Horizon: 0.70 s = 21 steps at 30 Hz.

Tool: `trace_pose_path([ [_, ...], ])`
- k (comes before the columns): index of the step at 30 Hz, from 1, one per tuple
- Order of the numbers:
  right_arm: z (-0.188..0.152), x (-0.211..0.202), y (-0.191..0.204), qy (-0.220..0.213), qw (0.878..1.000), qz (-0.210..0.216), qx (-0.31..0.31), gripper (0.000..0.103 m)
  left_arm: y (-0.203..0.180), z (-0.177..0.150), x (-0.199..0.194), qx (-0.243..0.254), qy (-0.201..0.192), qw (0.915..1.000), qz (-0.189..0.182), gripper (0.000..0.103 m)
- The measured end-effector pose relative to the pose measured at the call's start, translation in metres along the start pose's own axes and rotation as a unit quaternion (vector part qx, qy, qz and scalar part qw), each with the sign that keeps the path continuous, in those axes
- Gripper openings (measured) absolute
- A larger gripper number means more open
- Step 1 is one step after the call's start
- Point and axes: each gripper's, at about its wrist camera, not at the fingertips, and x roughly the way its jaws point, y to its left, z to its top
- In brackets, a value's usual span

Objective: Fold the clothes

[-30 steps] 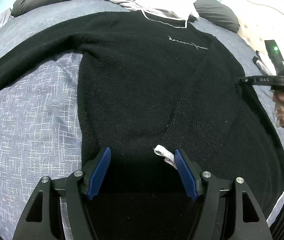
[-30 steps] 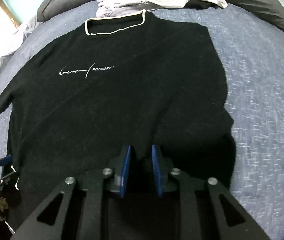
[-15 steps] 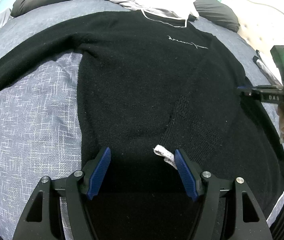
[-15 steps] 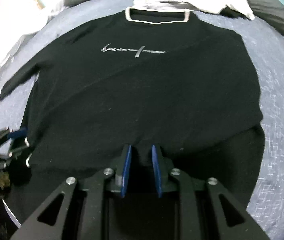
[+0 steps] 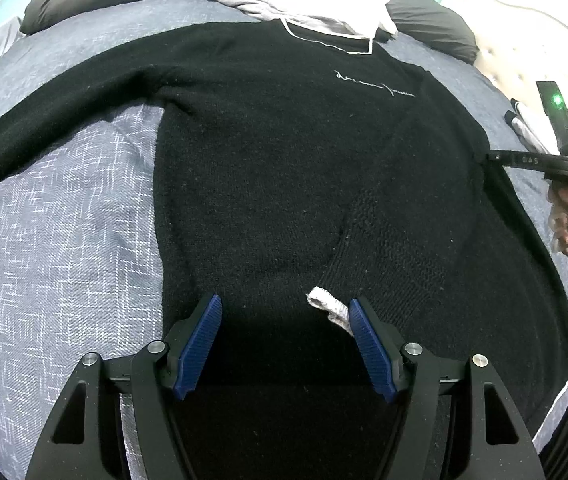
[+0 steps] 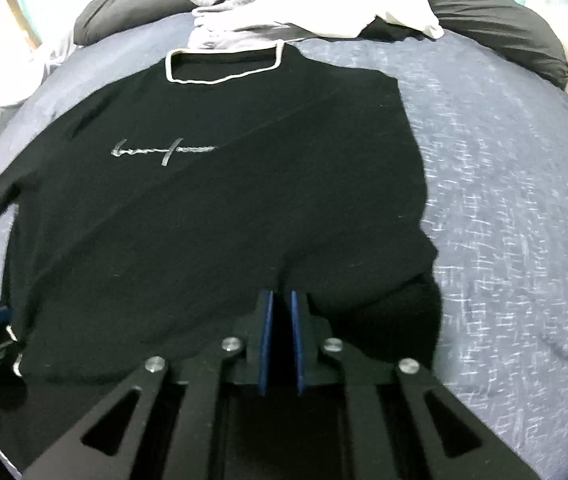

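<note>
The sweater (image 5: 276, 168) is seen as matt black knit cloth, coarser and ribbed at the cuff (image 5: 329, 307), which is edged in pale woven trim; the bedcover (image 5: 56, 232) is shown as grey-blue woven cloth with a rough flecked pattern; the gripper pads (image 5: 198, 344) are ridged blue rubber or plastic, set in matt black plastic with shiny metal screws.

You are in a bedroom at home. Beneath the fingers spreads a bed with a grey-blue woven cover (image 6: 503, 200). Far beyond the fingertips, dark pillows (image 6: 495, 16) lie along the head of the bed, with a heap of pale unfolded clothes (image 6: 303, 4) resting against them. Past the pillows shows a pale turquoise wall (image 5: 2, 12).
</note>
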Motion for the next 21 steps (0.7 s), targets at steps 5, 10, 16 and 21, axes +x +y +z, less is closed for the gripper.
trace_pose_path([
  [5,-0.006,-0.009,-0.030,-0.015,0.999,-0.032,0.040,0.008,-0.001,-0.001,0.000,0.001,0.001,1.0000,-0.001,0.070],
  [10,-0.006,-0.025,-0.064,-0.045,0.991,-0.031,0.125,0.009,0.000,0.000,0.001,-0.002,0.002,1.0000,-0.003,0.070],
  [16,-0.014,-0.042,-0.072,-0.070,0.987,-0.010,0.144,0.010,-0.002,-0.002,0.001,0.000,-0.001,1.0000,0.000,0.070],
  [21,0.000,-0.032,-0.047,-0.060,0.994,0.004,0.086,0.010,-0.004,-0.003,0.002,0.001,-0.002,1.0000,0.001,0.070],
])
